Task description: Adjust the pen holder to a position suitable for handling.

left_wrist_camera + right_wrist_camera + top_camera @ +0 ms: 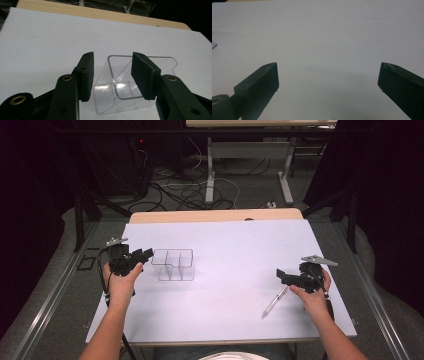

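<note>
A clear plastic box [173, 265] with divided compartments stands on the white table sheet [240, 240], left of centre. My left gripper [146, 254] sits just left of it, jaws pointing at its near end. In the left gripper view the box [120, 87] has its near end between the jaws of the left gripper [112, 73], which stand apart without pressing on it; the gripper is open. My right gripper [281, 275] rests at the right side of the table, wide open with nothing between its jaws [328, 80]. A silver pen [274, 301] lies on the sheet just in front of it.
A wooden table edge [215, 215] runs behind the white sheet. Beyond it, cables and white table legs [210, 175] stand on the floor. A corner of the clear box [214, 44] shows at the left edge of the right gripper view.
</note>
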Action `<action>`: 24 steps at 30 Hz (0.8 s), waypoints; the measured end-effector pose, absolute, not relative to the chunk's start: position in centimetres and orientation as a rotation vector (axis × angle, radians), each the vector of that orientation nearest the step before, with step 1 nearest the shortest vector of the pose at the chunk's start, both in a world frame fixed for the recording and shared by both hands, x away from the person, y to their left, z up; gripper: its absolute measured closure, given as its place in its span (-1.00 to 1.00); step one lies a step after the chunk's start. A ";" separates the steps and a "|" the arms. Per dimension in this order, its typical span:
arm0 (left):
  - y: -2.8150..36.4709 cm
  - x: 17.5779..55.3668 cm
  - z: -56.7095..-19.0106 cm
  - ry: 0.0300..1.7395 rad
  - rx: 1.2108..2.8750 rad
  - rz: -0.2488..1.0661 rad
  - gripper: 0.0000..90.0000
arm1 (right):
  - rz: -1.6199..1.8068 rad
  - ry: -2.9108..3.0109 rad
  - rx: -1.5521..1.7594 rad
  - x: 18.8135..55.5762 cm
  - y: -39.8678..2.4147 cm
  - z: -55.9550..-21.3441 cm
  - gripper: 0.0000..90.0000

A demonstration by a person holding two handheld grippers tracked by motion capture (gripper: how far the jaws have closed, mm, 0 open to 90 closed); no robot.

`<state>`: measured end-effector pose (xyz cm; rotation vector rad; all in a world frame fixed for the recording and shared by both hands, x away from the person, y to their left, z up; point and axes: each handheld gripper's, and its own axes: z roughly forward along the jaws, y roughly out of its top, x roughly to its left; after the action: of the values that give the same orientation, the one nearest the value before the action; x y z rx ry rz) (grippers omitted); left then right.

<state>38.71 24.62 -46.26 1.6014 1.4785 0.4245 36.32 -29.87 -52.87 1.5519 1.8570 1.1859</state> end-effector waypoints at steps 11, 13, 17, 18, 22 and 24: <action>25.8 39.2 -48.6 1.420 1.626 0.470 0.47 | 1.185 1.865 1.556 36.4 -29.8 -53.0 -0.93; 25.9 39.2 -48.9 1.413 1.635 0.453 0.58 | 1.182 1.867 1.551 36.5 -29.8 -53.0 -0.93; 25.8 39.5 -49.4 1.425 1.670 0.420 0.79 | 1.181 1.878 1.553 36.5 -29.7 -53.1 -0.93; 25.6 39.6 -49.5 1.422 1.673 0.421 0.84 | 1.180 1.880 1.552 36.5 -29.7 -53.1 -0.93; 25.3 40.3 -49.9 1.407 1.691 0.420 1.00 | 1.173 1.889 1.541 36.6 -29.6 -53.2 -0.93; 25.3 40.8 -50.2 1.404 1.707 0.412 1.00 | 1.170 1.890 1.542 36.6 -29.5 -53.3 -0.93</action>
<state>40.76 25.29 -50.24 1.7065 1.4043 0.4118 36.58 -29.49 -53.27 1.5424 1.8904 1.1704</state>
